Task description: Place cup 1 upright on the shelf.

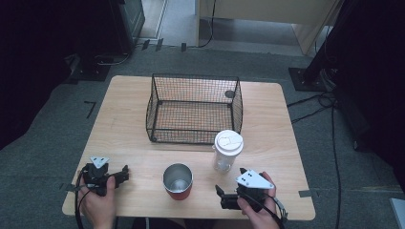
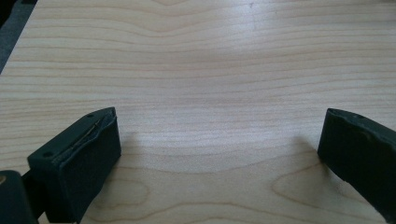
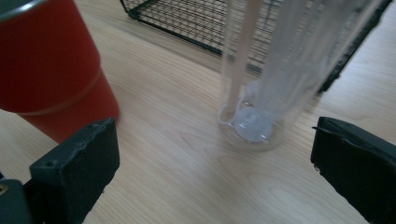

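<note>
Left tool (image 1: 125, 172) at 8 o'clock, jaws apart over bare bench (image 1: 129, 129). Right tool (image 1: 219, 192) at 5 o'clock, jaws apart, empty. Clear tumbler (image 1: 227, 151) upright at its 1 o'clock; red cup (image 1: 177, 182) at 9; wire basket (image 1: 195, 109) at 12.

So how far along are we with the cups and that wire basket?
Nothing looks done: the wire basket holds nothing. The red cup and the clear lidded tumbler stand on the table in front of it. Left gripper and right gripper are open, holding nothing. Any moving of either cup is still ahead.
</note>
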A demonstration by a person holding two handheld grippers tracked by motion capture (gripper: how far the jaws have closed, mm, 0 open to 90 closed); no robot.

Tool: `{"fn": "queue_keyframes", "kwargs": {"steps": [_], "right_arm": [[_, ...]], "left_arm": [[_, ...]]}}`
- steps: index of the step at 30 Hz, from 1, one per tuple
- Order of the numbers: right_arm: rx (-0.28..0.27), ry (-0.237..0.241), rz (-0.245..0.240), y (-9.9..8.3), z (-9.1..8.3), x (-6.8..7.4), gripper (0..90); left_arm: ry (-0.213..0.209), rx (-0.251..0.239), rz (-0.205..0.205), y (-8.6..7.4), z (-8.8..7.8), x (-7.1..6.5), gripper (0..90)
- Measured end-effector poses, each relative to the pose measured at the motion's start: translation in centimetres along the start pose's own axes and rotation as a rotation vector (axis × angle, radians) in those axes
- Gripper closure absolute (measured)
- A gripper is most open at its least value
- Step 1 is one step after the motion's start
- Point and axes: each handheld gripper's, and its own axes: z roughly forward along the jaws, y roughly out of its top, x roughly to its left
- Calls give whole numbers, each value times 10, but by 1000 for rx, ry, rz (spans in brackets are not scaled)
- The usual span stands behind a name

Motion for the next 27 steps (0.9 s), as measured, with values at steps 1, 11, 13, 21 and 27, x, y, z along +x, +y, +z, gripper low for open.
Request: {"fn": "queue_keyframes", "kwargs": {"steps": [1, 11, 13, 21, 27], "right_arm": [[-4, 19, -5, 1, 2, 5, 13], [-19, 75, -18, 5, 8, 23, 13], [-25, 84, -24, 6, 8, 27, 13], [-29, 117, -53, 10, 13, 41, 13], [-36, 142, -70, 14, 14, 51, 13]], "left_arm": [[0, 0, 0, 0, 0, 0, 1], [1, 0, 0, 1, 1, 0, 1], [1, 0, -1, 1, 1, 0, 1], [1, 0, -1, 1, 1, 0, 1], [1, 0, 0, 1, 1, 0, 1]]}}
